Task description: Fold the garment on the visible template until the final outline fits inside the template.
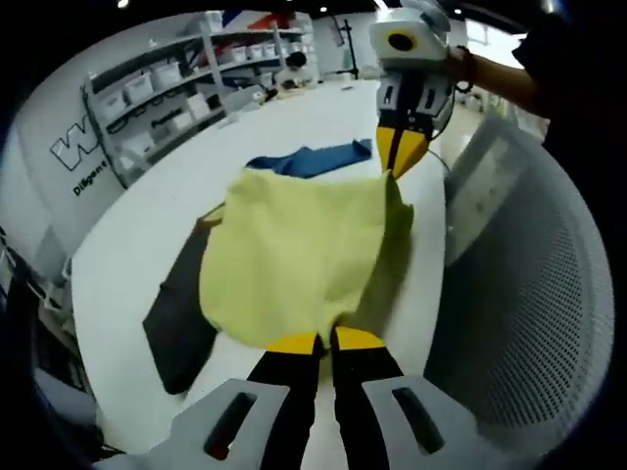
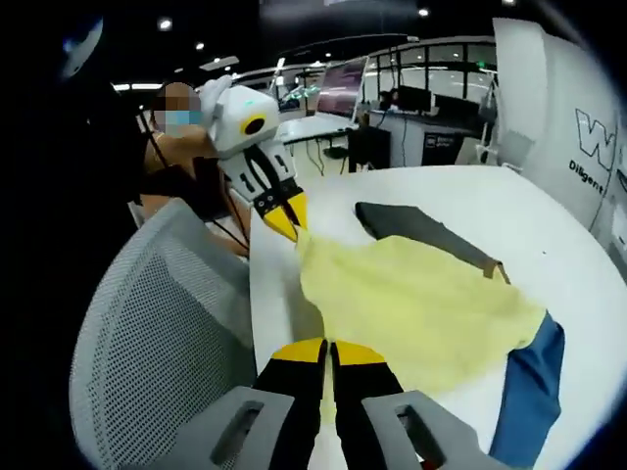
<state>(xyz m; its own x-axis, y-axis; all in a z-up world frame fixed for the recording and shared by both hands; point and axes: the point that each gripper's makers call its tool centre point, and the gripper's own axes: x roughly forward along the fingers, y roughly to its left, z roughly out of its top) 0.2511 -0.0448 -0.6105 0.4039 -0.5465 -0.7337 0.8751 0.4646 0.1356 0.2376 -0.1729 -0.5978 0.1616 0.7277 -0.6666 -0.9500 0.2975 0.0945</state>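
Clenched on the near edge of the pale yellow cloth garment (image 1: 304,259), the left gripper (image 1: 325,343) holds it ahead over the white table (image 1: 127,264); the right gripper (image 1: 400,157) pinches its far corner.

Right gripper view: own jaws clamp the garment's edge; dark grey template (image 2: 421,230) beyond, blue cloth (image 2: 529,387) rightward.

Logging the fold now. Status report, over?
Both hand-held grippers, left and right, shut on yellow garment. Garment lifted over dark template. Blue cloth beyond; mesh chair alongside.
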